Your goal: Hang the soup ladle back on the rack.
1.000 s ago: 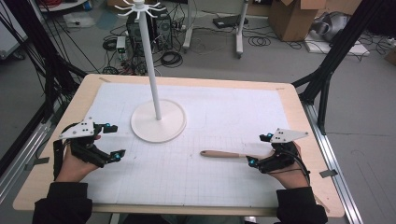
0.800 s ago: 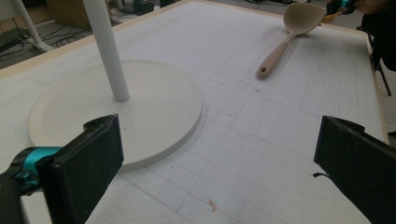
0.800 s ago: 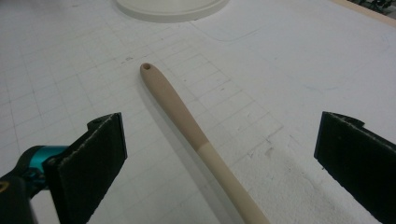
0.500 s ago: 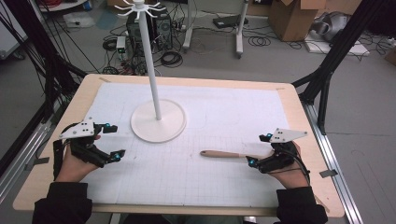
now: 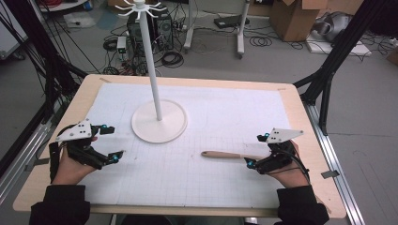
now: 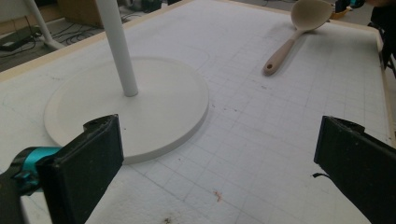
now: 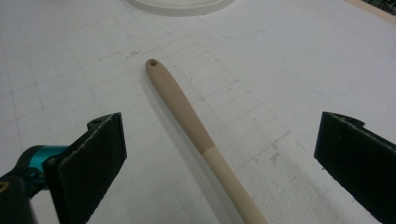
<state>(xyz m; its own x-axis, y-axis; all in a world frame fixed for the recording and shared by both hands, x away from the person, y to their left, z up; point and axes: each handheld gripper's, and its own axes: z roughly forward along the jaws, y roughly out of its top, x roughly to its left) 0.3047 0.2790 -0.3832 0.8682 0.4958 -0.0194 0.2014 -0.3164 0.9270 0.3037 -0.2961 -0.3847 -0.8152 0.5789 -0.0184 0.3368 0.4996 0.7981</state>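
the wooden spoon (image 5: 230, 155) lies flat on the white gridded mat (image 5: 225, 122), on the right half of the table (image 5: 300, 117). its handle points to the middle of the mat and has a small hole at the end; its bowl end is by the right gripper (image 5: 259, 150). in the right gripper view the handle (image 7: 187, 112) runs up between the two black jaws, which stand wide apart and do not touch it, so this gripper grasps nothing. in the left gripper view the spoon (image 6: 294, 35) is far off, with its pale bowl near the mat's edge.

the white stand (image 5: 157, 101) is on the left half of the mat, well apart from the spoon. it has a round flat base and a thin upright pole with small hooks at the top.

the left gripper (image 5: 111, 142) rests near the left edge of the mat, just beside the base of the stand. its jaws are also spread wide and nothing is between them; in its own view the base (image 6: 140, 107) is in front of them.

behind the table, cables (image 5: 173, 58) and a cardboard box (image 5: 300, 18) lie on the floor.
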